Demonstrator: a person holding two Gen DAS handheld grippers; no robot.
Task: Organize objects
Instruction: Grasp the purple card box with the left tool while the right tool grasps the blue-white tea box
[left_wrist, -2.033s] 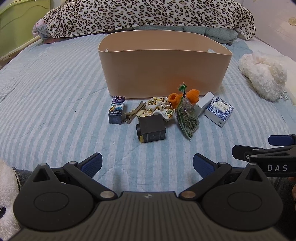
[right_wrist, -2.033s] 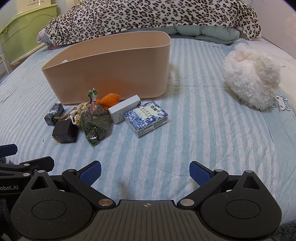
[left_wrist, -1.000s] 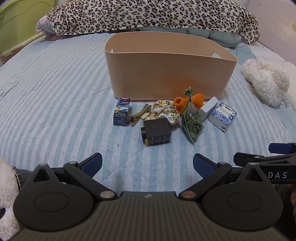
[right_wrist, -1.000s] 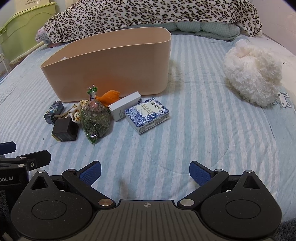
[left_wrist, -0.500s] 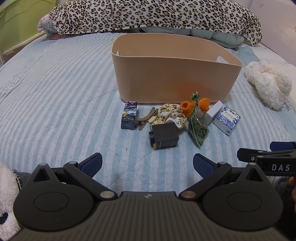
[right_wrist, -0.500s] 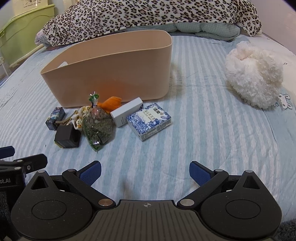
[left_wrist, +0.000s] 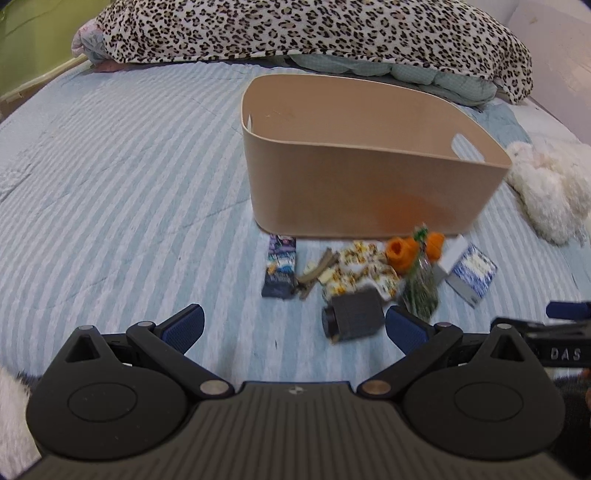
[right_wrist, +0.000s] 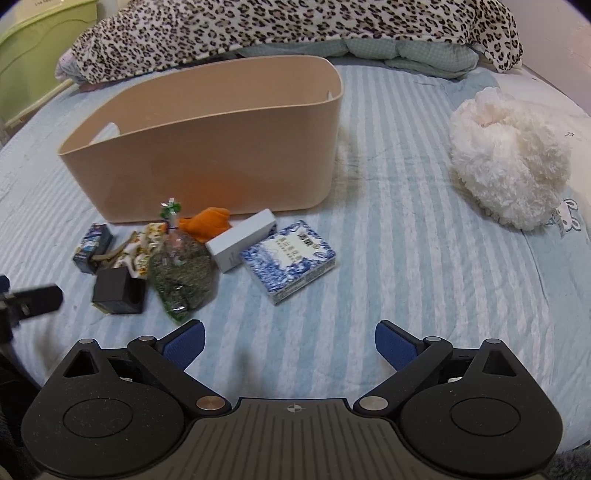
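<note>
Bin (left_wrist: 369, 192) beige, oval, handle cutouts; small items (right_wrist: 177, 273) clustered beside front.

— Where does the bin (right_wrist: 207, 147) stand?

— On the bed (right_wrist: 406, 295), with the blanket (right_wrist: 258, 26) heaped behind it and the plush toy (right_wrist: 509, 158) well off to its right.

— And the small things?

— In a row just before the bin's front wall. Leftmost is the small carton (right_wrist: 92, 247), then the hair clip (right_wrist: 112, 254) and the patterned cloth (left_wrist: 360, 271). The cube box (right_wrist: 118, 291) lies nearer, in front of the cloth. Right of it lies the herb bag (right_wrist: 183, 278), with the knitted piece (right_wrist: 205, 229) behind, touching the bin. Then comes the long box (right_wrist: 242, 240), and the tissue pack (right_wrist: 288, 262) is rightmost.
</note>
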